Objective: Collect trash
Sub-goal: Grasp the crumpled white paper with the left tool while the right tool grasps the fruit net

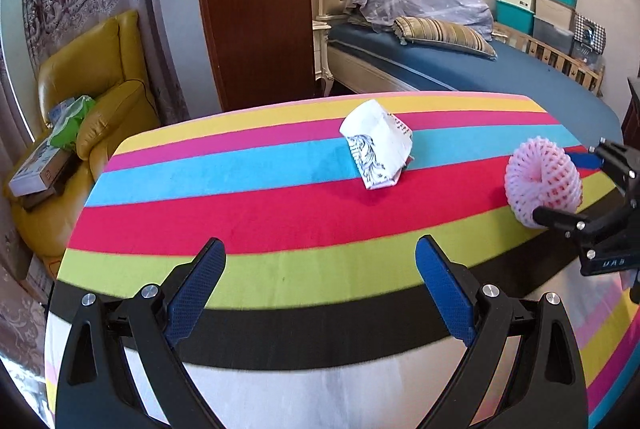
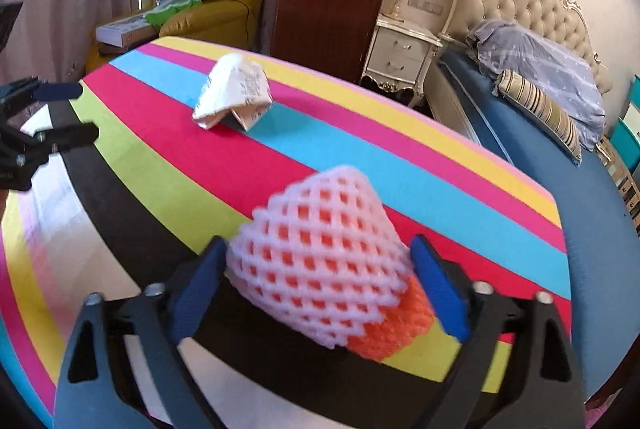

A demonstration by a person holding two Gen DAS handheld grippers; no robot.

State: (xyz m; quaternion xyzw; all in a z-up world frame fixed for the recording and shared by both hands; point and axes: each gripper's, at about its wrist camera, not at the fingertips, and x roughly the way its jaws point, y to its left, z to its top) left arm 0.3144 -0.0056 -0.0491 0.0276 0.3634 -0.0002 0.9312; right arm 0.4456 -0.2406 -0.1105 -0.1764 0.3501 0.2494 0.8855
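A white foam fruit net (image 2: 320, 261) with an orange inner layer sits between the blue pads of my right gripper (image 2: 320, 269), which is shut on it just above the striped table. In the left wrist view the net (image 1: 542, 181) and the right gripper (image 1: 568, 189) show at the far right. A crumpled white printed paper (image 1: 378, 145) lies on the blue and red stripes near the table's far side; it also shows in the right wrist view (image 2: 234, 91). My left gripper (image 1: 320, 265) is open and empty over the table's near edge, well short of the paper.
The table has a rainbow-striped cloth (image 1: 240, 213). A yellow armchair (image 1: 92, 85) with boxes and a green pack stands left. A dark wooden panel (image 1: 256, 1), a bed (image 1: 460, 65) and a white nightstand (image 2: 400, 57) lie beyond the table.
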